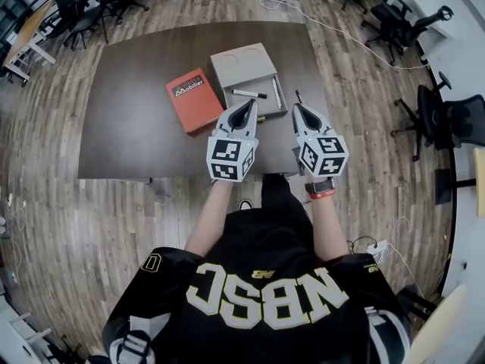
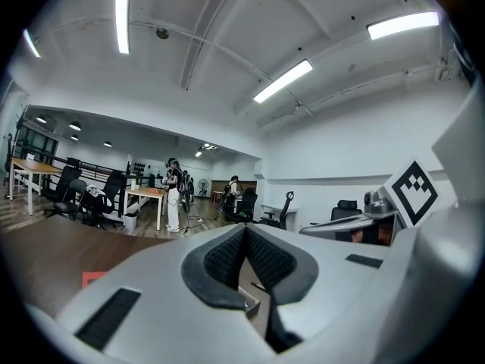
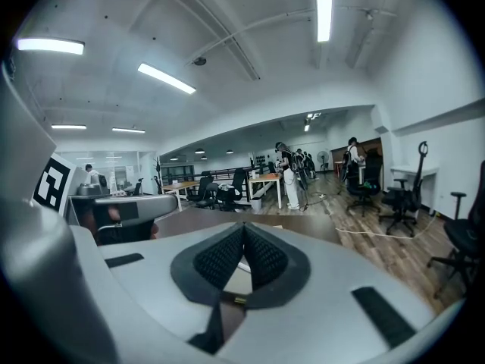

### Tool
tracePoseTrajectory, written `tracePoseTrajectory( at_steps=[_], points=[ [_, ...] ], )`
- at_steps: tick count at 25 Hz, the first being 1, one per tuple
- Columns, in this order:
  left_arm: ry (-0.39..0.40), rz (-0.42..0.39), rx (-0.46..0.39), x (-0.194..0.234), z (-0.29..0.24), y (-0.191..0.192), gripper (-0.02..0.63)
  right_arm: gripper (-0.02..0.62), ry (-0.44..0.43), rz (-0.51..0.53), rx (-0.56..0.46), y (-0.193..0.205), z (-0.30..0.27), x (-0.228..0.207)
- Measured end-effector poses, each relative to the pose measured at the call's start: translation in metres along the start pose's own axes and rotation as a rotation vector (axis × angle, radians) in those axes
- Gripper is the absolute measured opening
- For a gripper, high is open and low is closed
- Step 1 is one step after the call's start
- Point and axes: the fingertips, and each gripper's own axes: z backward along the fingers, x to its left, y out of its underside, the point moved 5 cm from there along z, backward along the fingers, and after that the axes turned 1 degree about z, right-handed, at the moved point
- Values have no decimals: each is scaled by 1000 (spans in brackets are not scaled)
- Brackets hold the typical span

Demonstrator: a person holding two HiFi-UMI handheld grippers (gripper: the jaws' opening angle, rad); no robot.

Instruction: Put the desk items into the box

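A grey open box (image 1: 244, 64) stands on the dark table (image 1: 136, 127). Inside it lie a black marker (image 1: 248, 93) and a pale pen (image 1: 276, 92). A red book (image 1: 194, 100) lies flat against the box's left side. A thin dark item (image 1: 261, 118) rests at the box's front edge, and I cannot tell what it is. My left gripper (image 1: 249, 104) hovers over the box's front wall, shut and holding nothing (image 2: 245, 230). My right gripper (image 1: 296, 107) hangs just right of the box, also shut with nothing in it (image 3: 243, 228).
Office chairs (image 1: 447, 120) stand to the right and at the far corners. A white cable (image 1: 356, 40) runs over the wood floor. The table's near edge (image 1: 182, 177) is close to my body. People stand at distant desks (image 2: 173, 196).
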Motion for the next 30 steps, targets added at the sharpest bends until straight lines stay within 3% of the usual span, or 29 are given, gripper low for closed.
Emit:
tracePoseTrajectory(
  at_steps=[17,30],
  points=[
    [104,45,165,8,-114,57,15,37,42,-47,217,53,-70,-82],
    [138,74,279,13,-163,105,15,84,41,-109,380,110,-109,-133]
  ],
)
